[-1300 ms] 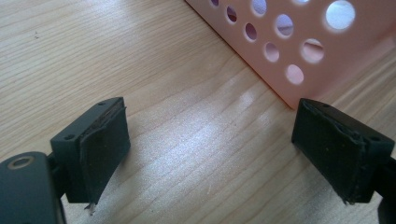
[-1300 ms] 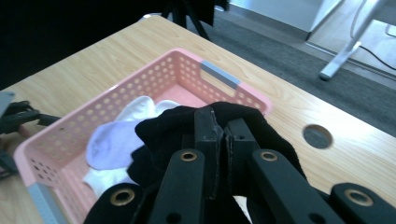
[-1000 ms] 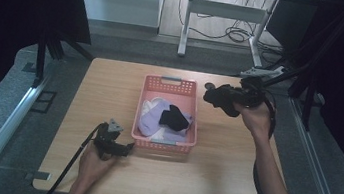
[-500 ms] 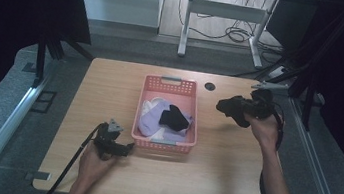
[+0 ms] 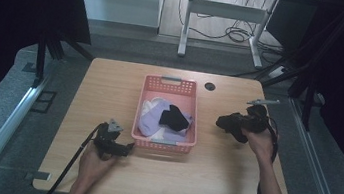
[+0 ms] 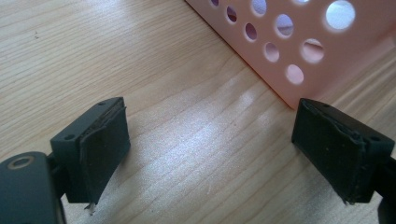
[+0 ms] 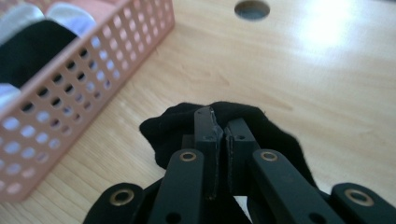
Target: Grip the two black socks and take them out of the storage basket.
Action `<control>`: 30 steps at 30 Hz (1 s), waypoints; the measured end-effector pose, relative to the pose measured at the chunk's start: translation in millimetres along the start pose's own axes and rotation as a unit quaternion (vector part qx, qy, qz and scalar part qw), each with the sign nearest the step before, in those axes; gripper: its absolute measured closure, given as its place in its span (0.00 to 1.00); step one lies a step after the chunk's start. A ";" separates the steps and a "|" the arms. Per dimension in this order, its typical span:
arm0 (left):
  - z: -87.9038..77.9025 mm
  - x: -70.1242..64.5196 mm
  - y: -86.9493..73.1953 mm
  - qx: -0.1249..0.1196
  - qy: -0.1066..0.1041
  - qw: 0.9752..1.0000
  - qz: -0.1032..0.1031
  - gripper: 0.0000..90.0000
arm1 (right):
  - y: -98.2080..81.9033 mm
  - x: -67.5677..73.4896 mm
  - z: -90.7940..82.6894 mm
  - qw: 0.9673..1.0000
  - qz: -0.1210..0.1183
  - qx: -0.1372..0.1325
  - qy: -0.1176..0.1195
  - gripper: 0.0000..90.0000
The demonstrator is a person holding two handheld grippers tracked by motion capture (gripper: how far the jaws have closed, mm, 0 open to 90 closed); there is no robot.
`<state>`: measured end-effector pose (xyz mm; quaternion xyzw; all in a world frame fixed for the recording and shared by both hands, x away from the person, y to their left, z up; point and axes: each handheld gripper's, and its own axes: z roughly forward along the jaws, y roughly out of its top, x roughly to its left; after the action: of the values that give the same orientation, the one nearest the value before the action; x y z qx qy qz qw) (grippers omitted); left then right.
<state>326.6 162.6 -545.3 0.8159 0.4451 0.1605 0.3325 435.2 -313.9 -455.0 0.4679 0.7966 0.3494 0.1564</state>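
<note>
since a second ago the right tool (image 5: 231,125) has carried a black fabric sock (image 7: 233,122), pinched in its closed jaws, away from the pink perforated plastic basket (image 5: 191,114) to low over the wooden counter (image 5: 221,169) right of it. lay it flat before letting go. left tool (image 6: 212,142) rests wide open and empty near the basket's near-left corner.

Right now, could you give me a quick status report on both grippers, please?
Left gripper open, resting by the pink basket. Right gripper shut on a black cloth, right of the basket. More clothes in basket. Nothing in the way.
</note>
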 end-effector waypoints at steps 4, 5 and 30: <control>0.0 0.0 0.0 0.000 0.000 1.000 0.000 0.12 | -14.4 -3.6 12.8 1.000 0.010 0.020 0.002 0.95; 0.1 0.0 0.0 -0.001 0.000 1.000 0.000 0.12 | -18.0 -4.6 15.9 1.000 0.012 0.025 0.001 0.95; 0.0 0.1 0.0 0.000 0.000 1.000 0.000 0.12 | 14.9 21.5 -10.4 0.999 -0.010 -0.006 0.039 0.53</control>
<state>326.6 162.7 -545.3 0.8160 0.4448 0.1605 0.3324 427.6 -295.0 -435.5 0.4450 0.8047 0.3705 0.1311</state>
